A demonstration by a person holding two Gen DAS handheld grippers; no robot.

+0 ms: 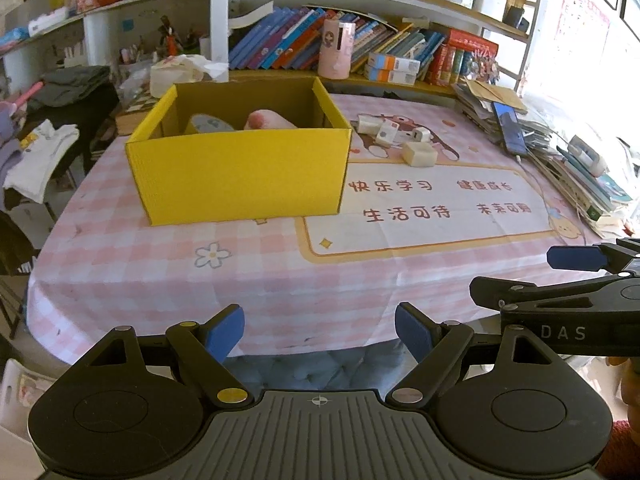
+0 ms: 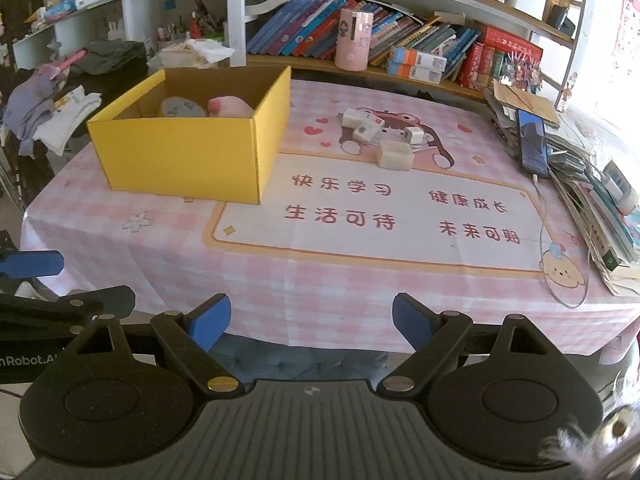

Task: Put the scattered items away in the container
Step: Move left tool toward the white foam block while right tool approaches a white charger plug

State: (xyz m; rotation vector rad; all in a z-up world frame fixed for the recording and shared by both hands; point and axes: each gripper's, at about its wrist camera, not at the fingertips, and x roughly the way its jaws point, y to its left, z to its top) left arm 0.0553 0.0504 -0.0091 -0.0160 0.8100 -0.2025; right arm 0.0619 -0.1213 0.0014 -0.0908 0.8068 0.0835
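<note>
While both grippers hang back at the table's near edge, nothing is in hand yet.

Left gripper (image 1: 320, 332) and right gripper (image 2: 312, 324): jaws spread wide, both empty, probably parked for a clear view before a first reach. Yellow cardboard box (image 2: 180, 156) sits open-topped on the checked tablecloth (image 2: 320, 280), already holding a pink plush item (image 2: 230, 106) and a round grey piece (identity unclear). Small white chargers and blocks (image 2: 384, 136) lie clustered near the box's right side, apart from it, still to be tidied.
</note>
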